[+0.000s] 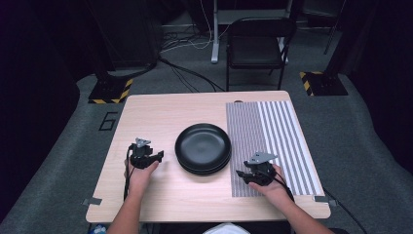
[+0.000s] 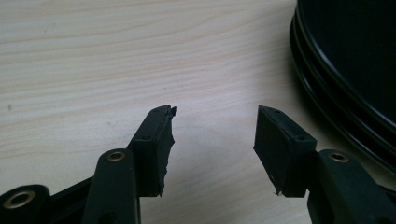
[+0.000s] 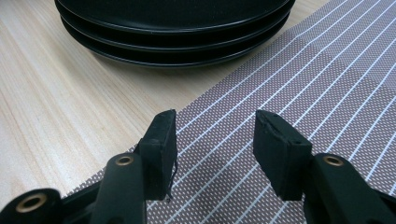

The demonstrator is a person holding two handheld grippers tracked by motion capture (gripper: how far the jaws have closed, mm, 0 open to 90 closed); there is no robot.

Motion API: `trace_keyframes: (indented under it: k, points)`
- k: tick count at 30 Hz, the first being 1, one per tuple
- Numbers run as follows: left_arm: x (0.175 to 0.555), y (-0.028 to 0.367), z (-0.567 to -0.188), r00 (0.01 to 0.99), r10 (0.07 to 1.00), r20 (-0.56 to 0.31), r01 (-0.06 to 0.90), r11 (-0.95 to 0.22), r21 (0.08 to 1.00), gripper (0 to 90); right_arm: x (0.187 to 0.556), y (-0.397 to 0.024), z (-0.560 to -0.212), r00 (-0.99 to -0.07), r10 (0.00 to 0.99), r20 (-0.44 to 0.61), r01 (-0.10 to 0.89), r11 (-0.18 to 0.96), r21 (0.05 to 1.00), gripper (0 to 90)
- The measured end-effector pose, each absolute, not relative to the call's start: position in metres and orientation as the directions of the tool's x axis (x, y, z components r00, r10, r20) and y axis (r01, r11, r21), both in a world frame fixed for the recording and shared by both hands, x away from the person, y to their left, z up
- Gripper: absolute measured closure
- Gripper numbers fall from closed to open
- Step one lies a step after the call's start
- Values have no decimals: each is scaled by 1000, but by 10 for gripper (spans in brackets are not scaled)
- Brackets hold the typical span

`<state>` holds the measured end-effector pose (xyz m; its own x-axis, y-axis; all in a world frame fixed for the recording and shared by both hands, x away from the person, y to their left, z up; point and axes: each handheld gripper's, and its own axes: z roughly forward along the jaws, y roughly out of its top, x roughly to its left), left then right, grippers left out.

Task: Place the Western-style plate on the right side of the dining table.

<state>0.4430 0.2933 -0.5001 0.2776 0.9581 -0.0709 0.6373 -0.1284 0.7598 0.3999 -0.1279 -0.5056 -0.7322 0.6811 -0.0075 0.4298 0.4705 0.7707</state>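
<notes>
From above, a stack of black plates sits mid-counter, just left of a striped mat. The left claw and right claw wait on either side. The left gripper view shows its jaws apart over bare wood, plates at the right. The right gripper view shows its jaws apart over the mat, plates ahead.

Left claw gapes empty over table beside stacked plates.
</notes>
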Motion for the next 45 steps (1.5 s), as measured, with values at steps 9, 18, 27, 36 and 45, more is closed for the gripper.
trace_keyframes:
  k: [9,18,27,36,45]
  points:
    - [437,284,-490,320,945,-74,618,-149,772,465,399,-129,-501,-721,692,-22,428,470,772,489]
    - [433,277,-480,341,934,-101,605,-136,784,502,396,-130,-493,-707,707,14,454,438,776,506]
    - [433,276,-478,333,933,-138,607,-100,788,529,399,-134,-488,-691,723,9,458,427,780,527]
    - [432,272,-474,354,924,-143,606,-110,788,596,401,-131,-477,-705,710,0,450,447,773,571]
    - [437,265,-468,380,908,-175,605,-101,790,620,417,-120,-466,-701,712,34,460,415,785,588]
